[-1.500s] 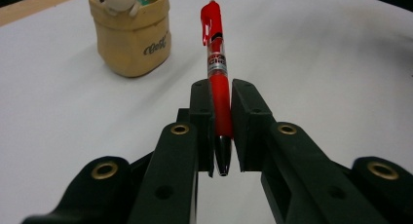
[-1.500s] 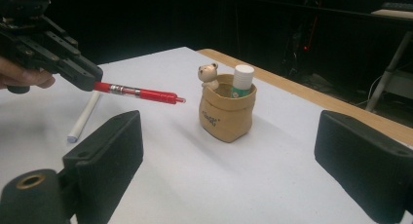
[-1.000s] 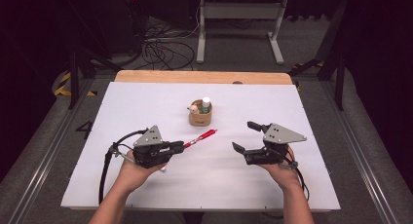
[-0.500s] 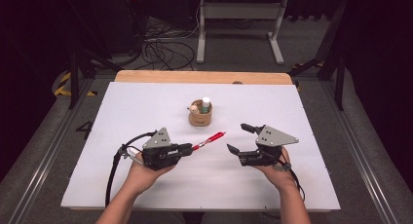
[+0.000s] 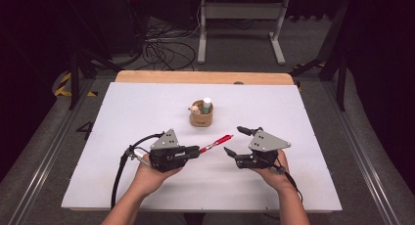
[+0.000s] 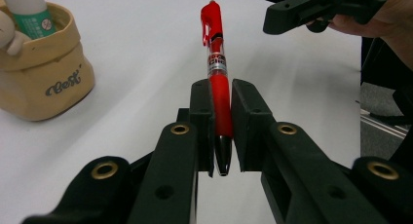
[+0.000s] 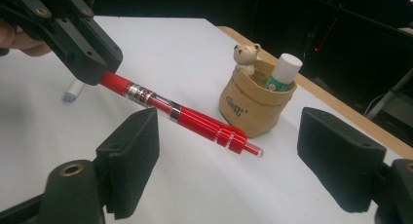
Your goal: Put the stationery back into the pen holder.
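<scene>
The left gripper (image 6: pixel 221 131) is squeezed tight on a red pen (image 6: pixel 216 68), which sticks straight out past its jaws and up off the white table (image 5: pixel 122 117). The right gripper (image 7: pixel 226 165) has its jaws spread wide with nothing in them, and the far end of the pen hangs just ahead of the gap between them. A small tan pouch (image 7: pixel 253 104) with a toy bear (image 7: pixel 245 56) and a little bottle (image 7: pixel 281 70) stands on the table just beyond the pen.
</scene>
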